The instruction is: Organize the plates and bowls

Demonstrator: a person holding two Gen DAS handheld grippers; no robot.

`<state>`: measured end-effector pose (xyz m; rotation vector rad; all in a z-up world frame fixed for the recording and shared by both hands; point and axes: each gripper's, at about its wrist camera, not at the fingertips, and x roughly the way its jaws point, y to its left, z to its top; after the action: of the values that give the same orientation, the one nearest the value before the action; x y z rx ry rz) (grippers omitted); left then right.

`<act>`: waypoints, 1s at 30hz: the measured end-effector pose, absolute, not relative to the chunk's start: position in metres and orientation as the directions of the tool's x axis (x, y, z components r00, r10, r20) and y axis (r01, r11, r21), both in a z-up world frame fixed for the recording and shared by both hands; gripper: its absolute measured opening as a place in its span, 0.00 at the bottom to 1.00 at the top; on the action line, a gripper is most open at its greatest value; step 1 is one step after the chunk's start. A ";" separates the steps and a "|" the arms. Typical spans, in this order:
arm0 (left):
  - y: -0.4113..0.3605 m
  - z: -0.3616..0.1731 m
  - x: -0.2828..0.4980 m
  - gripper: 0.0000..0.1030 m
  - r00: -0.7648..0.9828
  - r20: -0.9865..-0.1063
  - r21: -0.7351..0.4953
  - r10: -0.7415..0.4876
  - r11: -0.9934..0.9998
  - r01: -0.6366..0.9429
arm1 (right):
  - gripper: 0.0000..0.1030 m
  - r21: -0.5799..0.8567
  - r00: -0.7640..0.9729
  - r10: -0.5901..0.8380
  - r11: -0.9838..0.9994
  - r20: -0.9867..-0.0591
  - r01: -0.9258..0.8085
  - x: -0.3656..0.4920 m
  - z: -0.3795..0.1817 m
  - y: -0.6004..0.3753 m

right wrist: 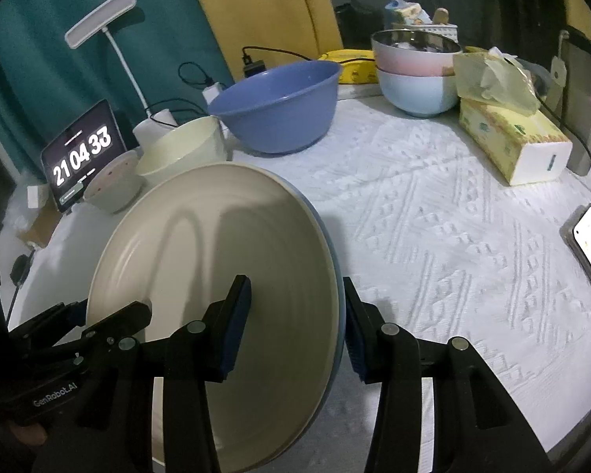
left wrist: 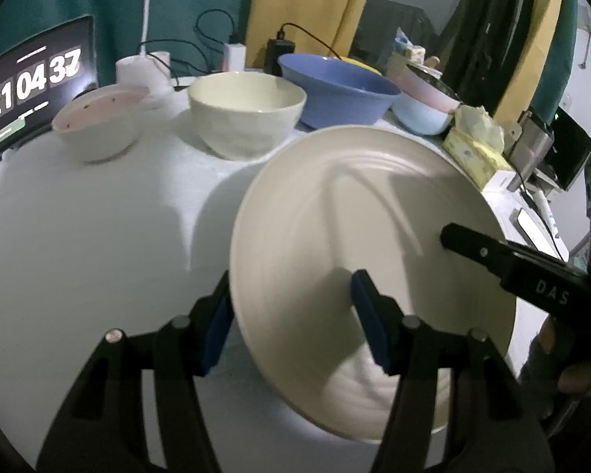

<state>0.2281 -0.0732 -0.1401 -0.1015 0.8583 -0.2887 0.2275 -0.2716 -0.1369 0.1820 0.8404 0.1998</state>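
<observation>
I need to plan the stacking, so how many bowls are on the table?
5: pink-lined bowl by the clock, cream bowl beside it, big blue bowl behind, and pink bowl nested in pale blue bowl. Others may be hidden.

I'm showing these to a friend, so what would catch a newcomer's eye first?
A big cream plate fills the foreground, tilted, its rim straddled on opposite sides by the left tongs and right tongs. Behind it a large blue bowl stands out on the white tablecloth, and a glowing clock sits at far left.
</observation>
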 end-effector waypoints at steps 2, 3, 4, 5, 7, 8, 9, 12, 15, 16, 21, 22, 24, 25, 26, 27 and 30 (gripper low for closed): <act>-0.068 -0.139 0.226 0.58 0.624 -0.727 -0.206 -0.289 0.957 0.203 | 0.46 0.233 0.651 0.248 0.966 -0.718 -0.112 0.227 -0.134 -0.265; -0.064 -0.138 0.224 0.58 0.628 -0.724 -0.207 -0.286 0.958 0.198 | 0.46 0.231 0.651 0.250 0.966 -0.717 -0.116 0.228 -0.133 -0.262; -0.062 -0.138 0.224 0.58 0.631 -0.722 -0.208 -0.285 0.958 0.196 | 0.46 0.229 0.651 0.252 0.966 -0.716 -0.121 0.227 -0.132 -0.259; -0.058 -0.137 0.222 0.58 0.635 -0.719 -0.209 -0.283 0.959 0.191 | 0.46 0.229 0.651 0.254 0.965 -0.716 -0.125 0.227 -0.131 -0.257; -0.051 -0.136 0.220 0.58 0.640 -0.715 -0.213 -0.281 0.960 0.184 | 0.46 0.226 0.649 0.258 0.965 -0.715 -0.135 0.227 -0.130 -0.251; -0.048 -0.136 0.219 0.58 0.643 -0.713 -0.215 -0.280 0.960 0.179 | 0.46 0.223 0.649 0.260 0.965 -0.715 -0.141 0.227 -0.129 -0.247; -0.044 -0.136 0.219 0.58 0.646 -0.711 -0.218 -0.278 0.960 0.173 | 0.46 0.220 0.648 0.261 0.965 -0.715 -0.146 0.227 -0.128 -0.243; -0.032 -0.136 0.216 0.58 0.653 -0.707 -0.223 -0.271 0.962 0.157 | 0.46 0.212 0.645 0.266 0.964 -0.716 -0.163 0.227 -0.126 -0.231; -0.020 -0.137 0.214 0.58 0.658 -0.706 -0.229 -0.262 0.964 0.139 | 0.46 0.205 0.639 0.273 0.962 -0.719 -0.181 0.226 -0.125 -0.218; -0.016 -0.137 0.213 0.58 0.660 -0.706 -0.229 -0.258 0.964 0.133 | 0.46 0.203 0.636 0.276 0.961 -0.721 -0.188 0.226 -0.125 -0.214; 0.002 -0.138 0.208 0.58 0.667 -0.704 -0.236 -0.245 0.966 0.107 | 0.46 0.193 0.623 0.287 0.957 -0.728 -0.214 0.225 -0.125 -0.192; 0.005 -0.138 0.207 0.58 0.669 -0.703 -0.236 -0.243 0.966 0.103 | 0.46 0.192 0.621 0.289 0.956 -0.729 -0.221 0.224 -0.125 -0.188; 0.013 -0.139 0.205 0.58 0.671 -0.702 -0.240 -0.239 0.966 0.094 | 0.46 0.190 0.617 0.295 0.954 -0.729 -0.232 0.224 -0.125 -0.181; 0.017 -0.139 0.205 0.58 0.671 -0.702 -0.243 -0.238 0.966 0.088 | 0.46 0.188 0.614 0.297 0.953 -0.731 -0.237 0.224 -0.125 -0.178; 0.019 -0.140 0.204 0.58 0.670 -0.704 -0.246 -0.236 0.966 0.082 | 0.46 0.185 0.612 0.298 0.952 -0.733 -0.242 0.224 -0.125 -0.173; 0.023 -0.141 0.204 0.58 0.671 -0.704 -0.248 -0.234 0.966 0.076 | 0.46 0.183 0.609 0.299 0.952 -0.734 -0.247 0.224 -0.126 -0.170; 0.035 -0.143 0.202 0.58 0.674 -0.703 -0.255 -0.227 0.965 0.058 | 0.46 0.175 0.600 0.305 0.948 -0.740 -0.265 0.225 -0.127 -0.159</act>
<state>0.2018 0.0346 -0.1427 -0.2193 0.8173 -0.1616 0.2248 -0.1592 -0.1266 0.0489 0.8667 0.3303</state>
